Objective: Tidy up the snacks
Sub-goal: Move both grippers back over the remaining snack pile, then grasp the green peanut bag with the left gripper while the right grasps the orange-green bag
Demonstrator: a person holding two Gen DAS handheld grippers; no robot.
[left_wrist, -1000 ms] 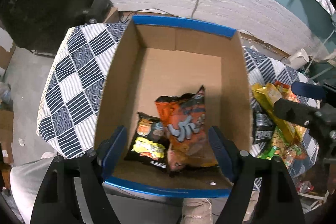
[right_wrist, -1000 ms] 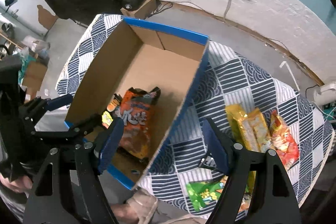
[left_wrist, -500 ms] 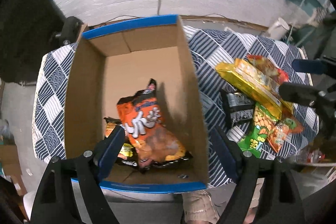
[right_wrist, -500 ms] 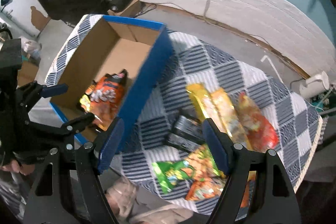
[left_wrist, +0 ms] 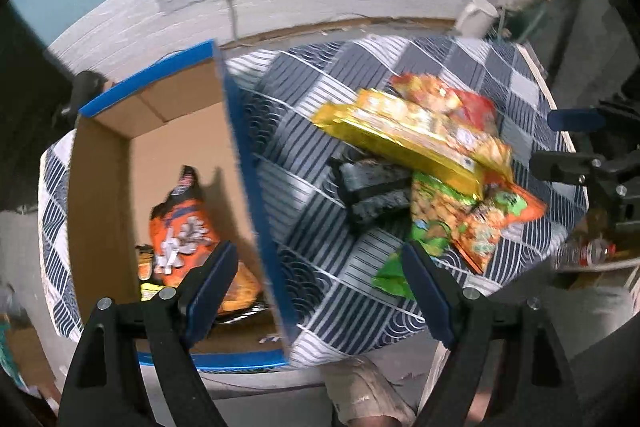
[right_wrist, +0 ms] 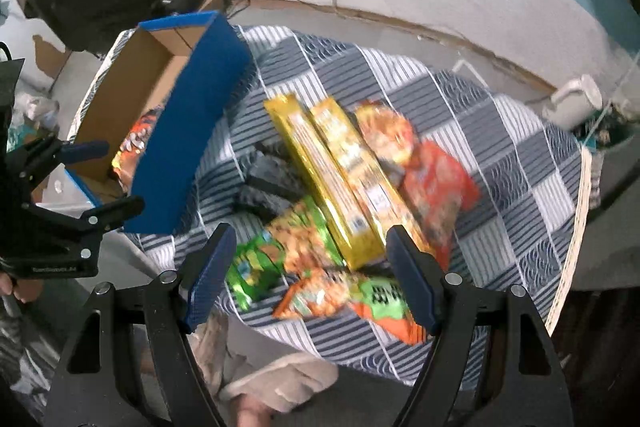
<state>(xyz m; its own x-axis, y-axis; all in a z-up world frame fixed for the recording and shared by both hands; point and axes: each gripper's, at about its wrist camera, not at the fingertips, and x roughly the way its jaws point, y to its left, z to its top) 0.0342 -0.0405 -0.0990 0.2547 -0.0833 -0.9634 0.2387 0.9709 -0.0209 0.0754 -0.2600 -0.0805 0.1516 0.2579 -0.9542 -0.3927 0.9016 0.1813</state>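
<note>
Both hand-held grippers have swung away from the cardboard box (left_wrist: 168, 131) toward the loose snacks on the table (right_wrist: 500, 131). A second ago the left hand-held gripper (left_wrist: 320, 283) hung over the box; now its jaws straddle the box's blue side wall, having just been opening, with nothing gripped between them. The right hand-held gripper (right_wrist: 310, 273) hangs above the snack pile (right_wrist: 344, 187), its jaws spread wide and empty. In that pile two long yellow packs (right_wrist: 320, 167) lie side by side, a red bag (right_wrist: 432, 179) just beside them, dark packs (right_wrist: 272, 179) toward the box, and green and orange bags (right_wrist: 304, 247) nearest the jaws. An orange bag (left_wrist: 180, 227) lies inside the box over a dark packet (left_wrist: 145, 261).
</note>
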